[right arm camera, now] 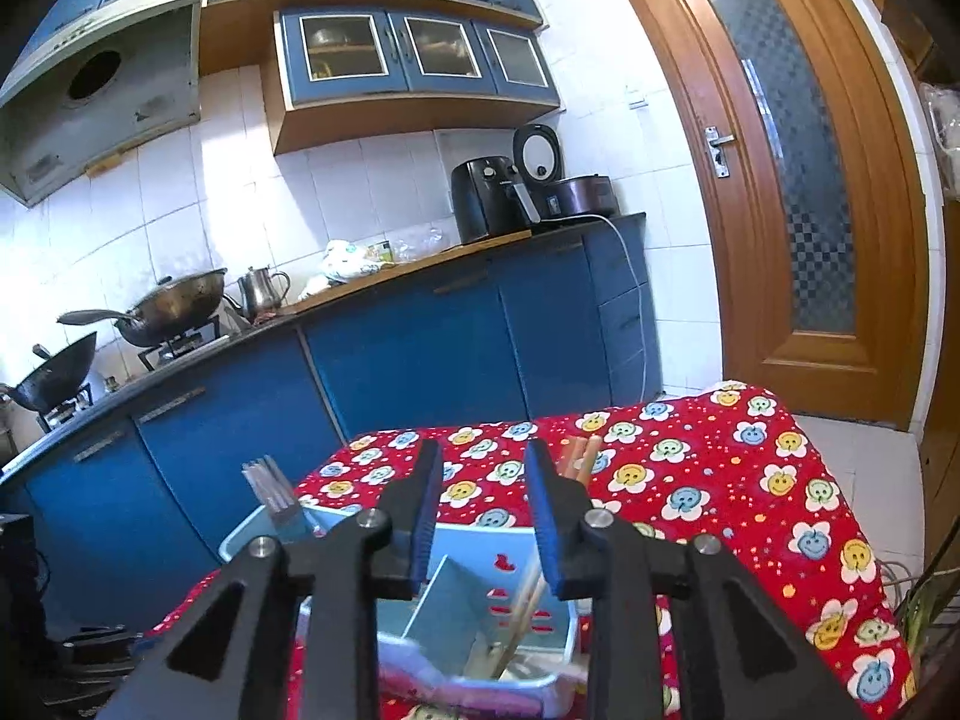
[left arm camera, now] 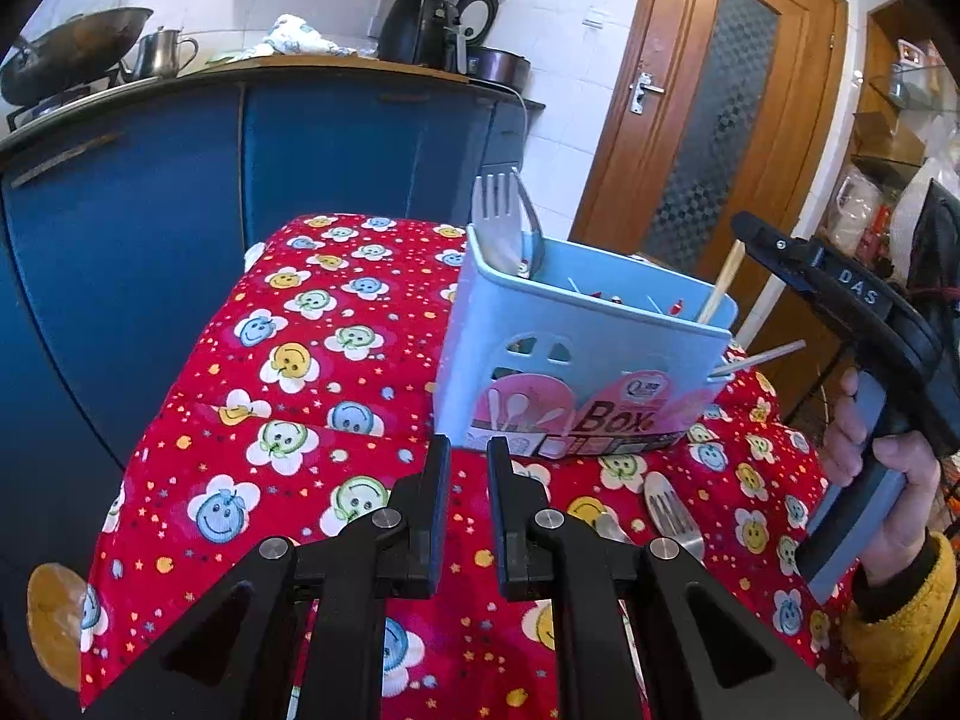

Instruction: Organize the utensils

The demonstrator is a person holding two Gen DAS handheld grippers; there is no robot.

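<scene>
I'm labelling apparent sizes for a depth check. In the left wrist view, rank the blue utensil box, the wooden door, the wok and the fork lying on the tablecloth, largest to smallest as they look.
1. wooden door
2. blue utensil box, close behind though much nearer the camera
3. wok
4. fork, partly hidden by the left gripper

Forks [left arm camera: 501,213] – upright in blue box [left arm camera: 576,372]

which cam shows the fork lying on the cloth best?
Left wrist: the fork lies on the red cloth in front of the blue box, partly hidden by gripper linkage. Right wrist view doesn't show it.
</scene>
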